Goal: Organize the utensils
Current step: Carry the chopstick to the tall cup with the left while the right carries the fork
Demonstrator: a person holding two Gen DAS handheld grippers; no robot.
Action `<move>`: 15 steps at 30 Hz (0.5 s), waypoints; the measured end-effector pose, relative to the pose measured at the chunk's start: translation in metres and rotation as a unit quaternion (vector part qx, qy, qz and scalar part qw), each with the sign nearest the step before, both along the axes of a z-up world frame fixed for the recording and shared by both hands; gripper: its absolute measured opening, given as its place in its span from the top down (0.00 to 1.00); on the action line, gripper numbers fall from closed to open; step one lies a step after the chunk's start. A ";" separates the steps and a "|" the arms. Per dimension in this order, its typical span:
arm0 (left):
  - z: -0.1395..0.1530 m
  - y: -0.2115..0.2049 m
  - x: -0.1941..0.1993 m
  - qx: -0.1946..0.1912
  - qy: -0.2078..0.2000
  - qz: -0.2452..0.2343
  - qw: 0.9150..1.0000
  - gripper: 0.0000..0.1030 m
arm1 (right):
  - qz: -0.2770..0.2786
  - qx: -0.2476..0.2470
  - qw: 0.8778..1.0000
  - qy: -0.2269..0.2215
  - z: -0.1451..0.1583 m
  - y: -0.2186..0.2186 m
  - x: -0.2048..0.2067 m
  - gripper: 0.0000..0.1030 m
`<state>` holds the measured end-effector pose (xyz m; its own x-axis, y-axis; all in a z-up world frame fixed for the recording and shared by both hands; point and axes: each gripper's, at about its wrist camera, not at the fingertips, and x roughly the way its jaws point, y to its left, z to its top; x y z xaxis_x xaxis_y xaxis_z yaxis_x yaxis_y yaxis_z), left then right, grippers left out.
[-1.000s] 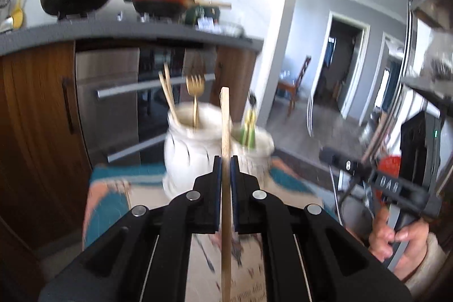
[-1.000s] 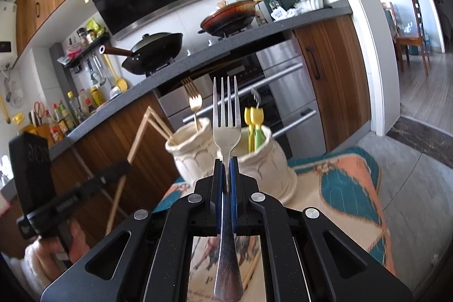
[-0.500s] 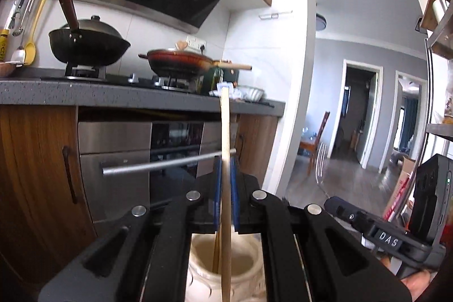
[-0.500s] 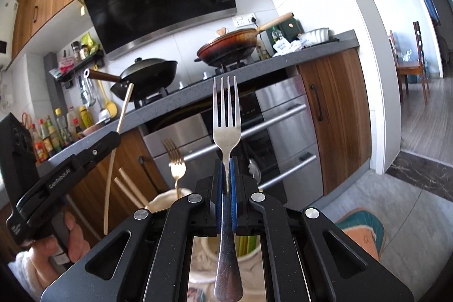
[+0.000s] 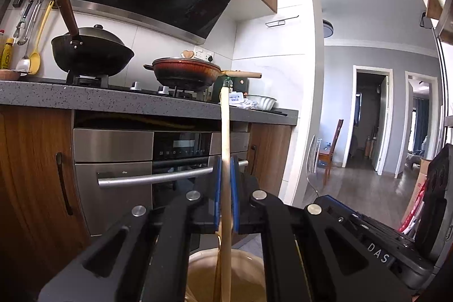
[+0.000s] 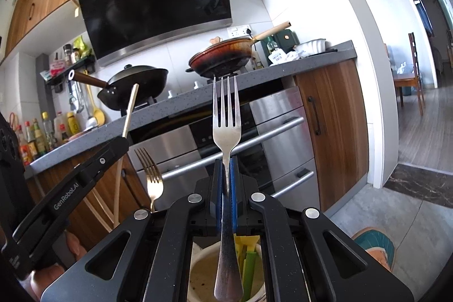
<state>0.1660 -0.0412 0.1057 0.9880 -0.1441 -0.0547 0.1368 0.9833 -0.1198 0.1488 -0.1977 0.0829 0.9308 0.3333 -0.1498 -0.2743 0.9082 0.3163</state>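
A: At the centre of the left wrist view, left gripper (image 5: pixel 225 197) pinched tight on a wooden chopstick (image 5: pixel 225 137), blue pads flat against the stick. Standing nearly upright, top end reaching up in front of the grey counter (image 5: pixel 85 98), lower end dropping into the mouth of a cream ceramic holder (image 5: pixel 203 273) at the bottom edge.

B: And over in the right wrist view?

A: Same picture mid-frame: right gripper (image 6: pixel 225 188) clamped shut on a silver fork (image 6: pixel 226 115), tines up, handle hanging down over a second cream holder (image 6: pixel 203 268) at bottom centre. Yellow and green plastic utensils (image 6: pixel 247 254) standing inside that holder, just right of the fork handle.

B: Anything at left of that frame?

A: Left gripper again, black body slanting up from lower left, chopstick poking out above it. Beside it, a gold fork (image 6: pixel 153 180) sticking up with tines on top, base hidden behind the right gripper. Can't tell which holder it sits in.

B: Background?

A: Black wok (image 5: pixel 90 53) and red-brown pan (image 5: pixel 187 70) on the hob, upper left and centre.
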 end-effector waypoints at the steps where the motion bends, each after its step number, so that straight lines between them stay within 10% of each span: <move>1: -0.001 -0.001 -0.001 0.003 -0.005 0.003 1.000 0.94 | -0.004 -0.003 1.000 -0.004 -0.001 0.001 0.000 0.94; 15: -0.010 -0.011 -0.024 0.071 -0.050 0.011 0.996 0.94 | -0.025 -0.054 0.998 -0.020 -0.012 0.011 -0.009 0.94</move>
